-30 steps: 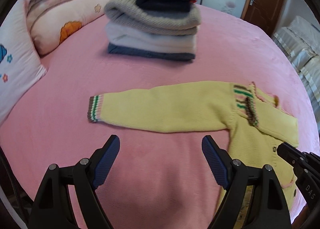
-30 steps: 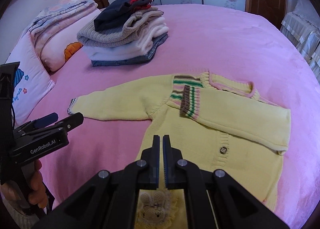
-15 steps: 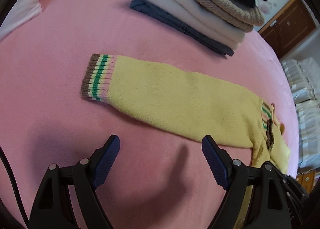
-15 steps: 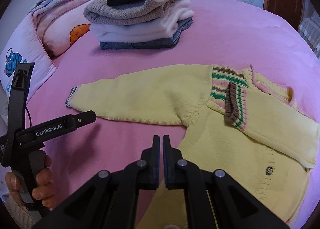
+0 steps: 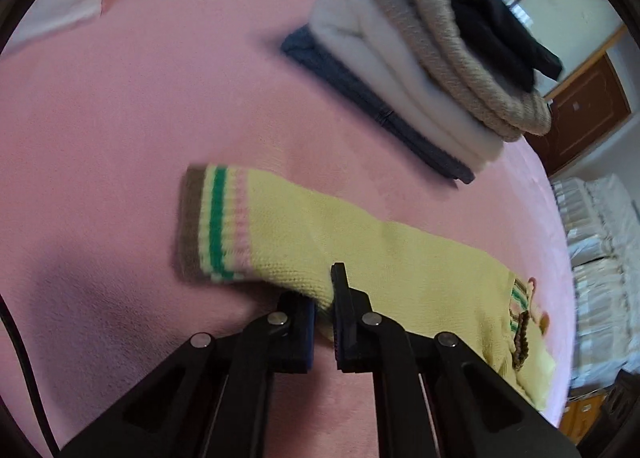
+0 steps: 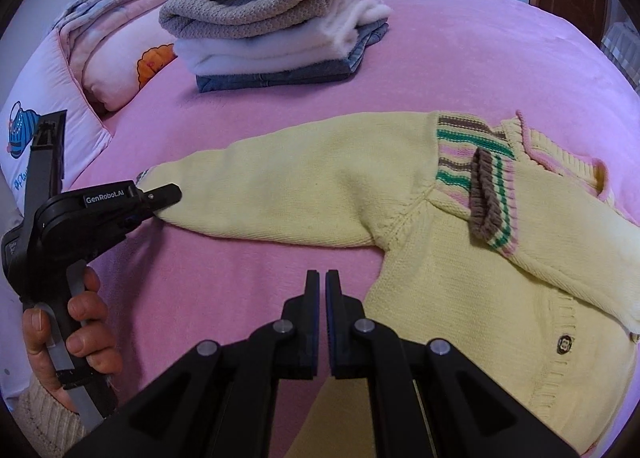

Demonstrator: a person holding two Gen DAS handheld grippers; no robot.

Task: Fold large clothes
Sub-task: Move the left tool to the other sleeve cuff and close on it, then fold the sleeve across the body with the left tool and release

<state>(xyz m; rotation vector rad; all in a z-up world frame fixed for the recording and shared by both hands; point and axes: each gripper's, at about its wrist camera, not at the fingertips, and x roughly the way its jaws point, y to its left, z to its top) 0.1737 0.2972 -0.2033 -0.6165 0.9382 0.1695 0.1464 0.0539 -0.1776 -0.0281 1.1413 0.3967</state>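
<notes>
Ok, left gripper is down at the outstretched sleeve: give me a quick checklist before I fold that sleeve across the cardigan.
1. Left gripper closed on the sleeve: ok, fabric sits between the fingers near the striped cuff.
2. Blanket pinched along with the sleeve: cannot tell.
3. Other sleeve already folded across the chest: ok.
4. Right gripper free: cannot tell; shut, yellow fabric beneath it.
5. Stack of folded clothes apart from the cardigan: ok.
6. Body lying flat: ok where visible.

yellow knit cardigan [image 6: 460,266] flat on bed, one sleeve [image 5: 360,254] outstretched; other folded across
</notes>
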